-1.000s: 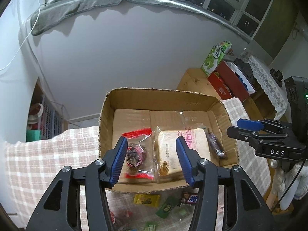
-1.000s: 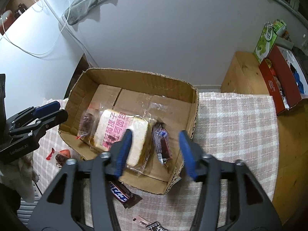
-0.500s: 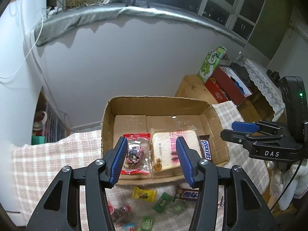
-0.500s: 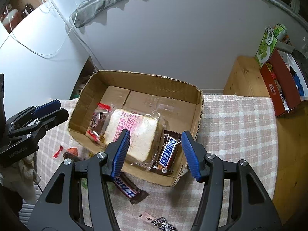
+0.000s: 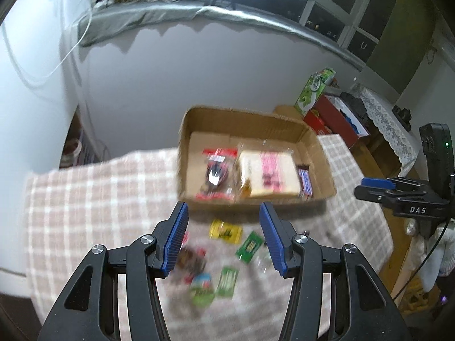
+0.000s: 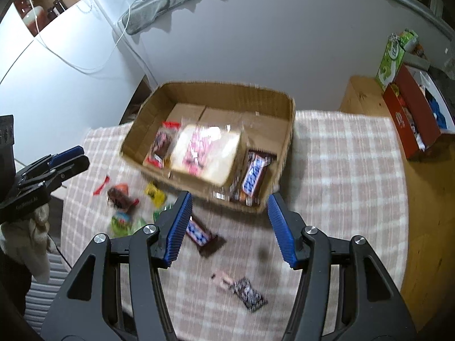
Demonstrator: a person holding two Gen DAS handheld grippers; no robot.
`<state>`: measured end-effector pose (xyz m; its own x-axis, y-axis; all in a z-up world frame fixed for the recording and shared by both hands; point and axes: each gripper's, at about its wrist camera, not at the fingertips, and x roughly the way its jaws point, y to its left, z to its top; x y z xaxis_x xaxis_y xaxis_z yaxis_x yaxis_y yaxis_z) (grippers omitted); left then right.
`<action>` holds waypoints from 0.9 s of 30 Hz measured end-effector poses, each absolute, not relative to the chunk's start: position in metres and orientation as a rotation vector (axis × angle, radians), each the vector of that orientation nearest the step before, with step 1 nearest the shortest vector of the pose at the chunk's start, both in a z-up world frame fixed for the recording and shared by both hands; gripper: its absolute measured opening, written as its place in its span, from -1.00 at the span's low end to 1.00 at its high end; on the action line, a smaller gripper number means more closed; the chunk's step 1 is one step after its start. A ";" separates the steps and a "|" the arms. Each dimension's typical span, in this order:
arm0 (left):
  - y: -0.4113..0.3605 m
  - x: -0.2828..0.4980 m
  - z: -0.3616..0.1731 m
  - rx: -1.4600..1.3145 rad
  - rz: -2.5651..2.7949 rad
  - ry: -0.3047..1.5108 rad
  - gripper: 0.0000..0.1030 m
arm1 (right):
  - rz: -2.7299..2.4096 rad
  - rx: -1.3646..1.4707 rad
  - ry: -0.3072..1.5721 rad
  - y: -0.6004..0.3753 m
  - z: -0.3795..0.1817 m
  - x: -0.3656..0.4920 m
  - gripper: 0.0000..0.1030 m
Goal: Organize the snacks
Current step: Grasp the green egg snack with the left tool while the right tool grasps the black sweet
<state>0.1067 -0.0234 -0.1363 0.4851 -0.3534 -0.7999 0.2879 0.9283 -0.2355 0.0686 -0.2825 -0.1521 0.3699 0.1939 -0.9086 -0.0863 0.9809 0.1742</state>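
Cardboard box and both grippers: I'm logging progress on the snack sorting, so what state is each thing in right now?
Cardboard box: open-topped, upright, partly filled.
Bread pack: lying in the box.
Snickers bar: in the box, beside the bread.
Second Snickers bar: loose on the checked cloth.
Left gripper: open, empty.
Right gripper: open, empty.

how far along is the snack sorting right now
Done: the cardboard box holds a red-edged packet, a wrapped bread slice and a Snickers bar. In hand: nothing; left gripper and right gripper are both open and empty. Left: another Snickers bar, a dark packet and the small sweets lie on the checked cloth.
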 end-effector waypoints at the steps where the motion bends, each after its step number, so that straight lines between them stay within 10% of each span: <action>1: -0.019 0.102 -0.141 -0.076 -0.382 1.003 -0.01 | 0.182 0.102 1.185 -0.284 -0.154 0.063 0.12; 27: 0.006 0.046 -0.223 -0.212 -0.300 1.214 -0.02 | 0.246 -0.070 1.436 -0.281 -0.245 -0.001 -0.01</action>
